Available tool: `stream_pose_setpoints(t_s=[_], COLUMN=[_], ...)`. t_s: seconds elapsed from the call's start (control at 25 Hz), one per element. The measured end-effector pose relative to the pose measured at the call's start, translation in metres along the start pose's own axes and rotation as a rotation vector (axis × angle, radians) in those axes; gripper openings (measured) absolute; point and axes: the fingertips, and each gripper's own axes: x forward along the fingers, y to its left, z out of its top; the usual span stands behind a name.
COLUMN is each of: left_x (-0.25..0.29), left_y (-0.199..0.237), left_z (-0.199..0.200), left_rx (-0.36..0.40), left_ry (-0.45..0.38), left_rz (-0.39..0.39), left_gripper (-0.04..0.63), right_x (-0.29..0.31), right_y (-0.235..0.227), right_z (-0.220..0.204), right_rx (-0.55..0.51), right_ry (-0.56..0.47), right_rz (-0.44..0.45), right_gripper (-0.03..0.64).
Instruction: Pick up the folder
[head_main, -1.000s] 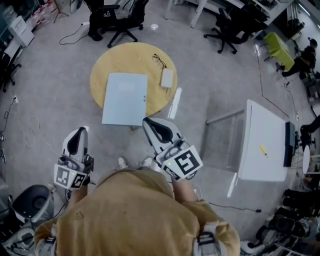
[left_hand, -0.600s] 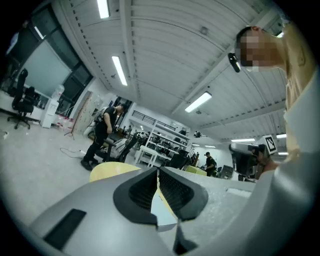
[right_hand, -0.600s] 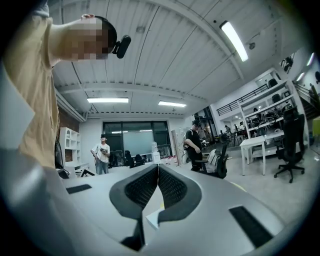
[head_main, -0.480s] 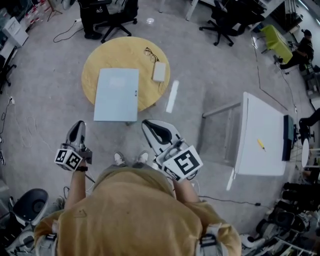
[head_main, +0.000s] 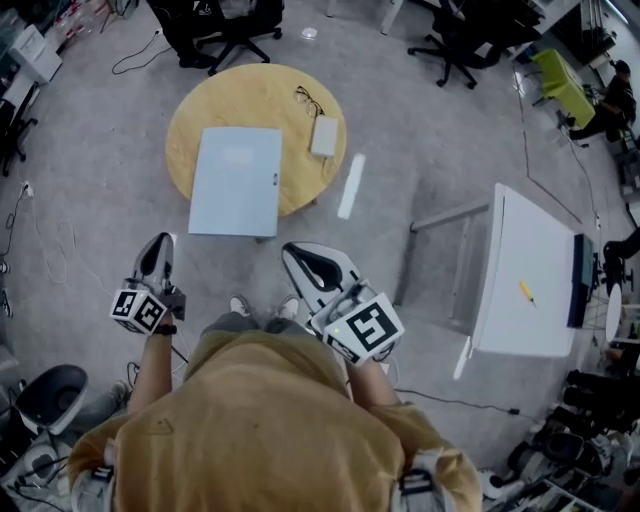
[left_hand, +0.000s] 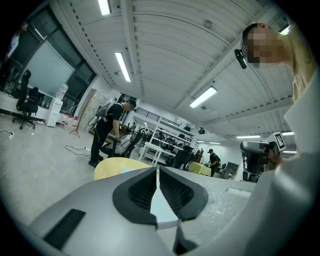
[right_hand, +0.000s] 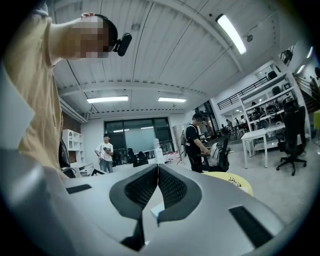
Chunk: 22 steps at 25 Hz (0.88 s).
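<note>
Matt pale-blue folder (head_main: 236, 181) lies on a smooth wooden table (head_main: 200, 112).

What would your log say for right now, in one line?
stage: before pickup | folder: flat on round table, untouched | left claw: shut, empty | right claw: shut, empty

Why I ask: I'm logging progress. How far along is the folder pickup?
Done: nothing yet; the folder lies flat on the round table, untouched. In hand: nothing; the left tool and right tool are both shut, empty, short of the table. To do: reach the folder, grip it, lift.
</note>
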Motion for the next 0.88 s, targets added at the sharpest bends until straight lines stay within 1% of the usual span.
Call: stream_pose_setpoints(t_s=[0.2,0.32,0.44,0.52,0.64,0.76,0.88], left_x=[-0.017,-0.026,-0.023,-0.016,-0.003,0.009,0.02], left_y=[0.007,0.025,0.048,0.064,0.085,0.106,0.124], left_z=[0.01,0.008,0.011,0.016,0.025,0.037,0.045], left_rx=[0.007,-0.002,-0.026,-0.046,-0.051,-0.077,-0.085], left_ry=[-0.007,-0.002,0.006,0.021,0.049,0.068,0.09], left_rz=[0.026,0.038,0.033,0.011,-0.039,-0.077,-0.117], left_gripper=[0.005,0.005,0.006,0.006,0.006,0.006,0.005], right_x=[0.025,0.045,0.07,0.091,0.123,0.154,0.183], right_y=[0.005,0.017,0.022,0.022,0.028,0.032,0.033], right_z=[-0.003,-0.005,-0.001,0.005,0.014,0.023,0.029], right_rx=[0.01,0.003,-0.005,-0.001,0.002,-0.005,-0.006], right_ry=[0.019,0.032,0.043,0.044,0.049,0.061,0.066], right_rz=[0.057,0.081,0.078,0.059,0.043,0.027,0.003], right_gripper=[0.0,0.0,0.0,0.0,0.0,0.0,0.0])
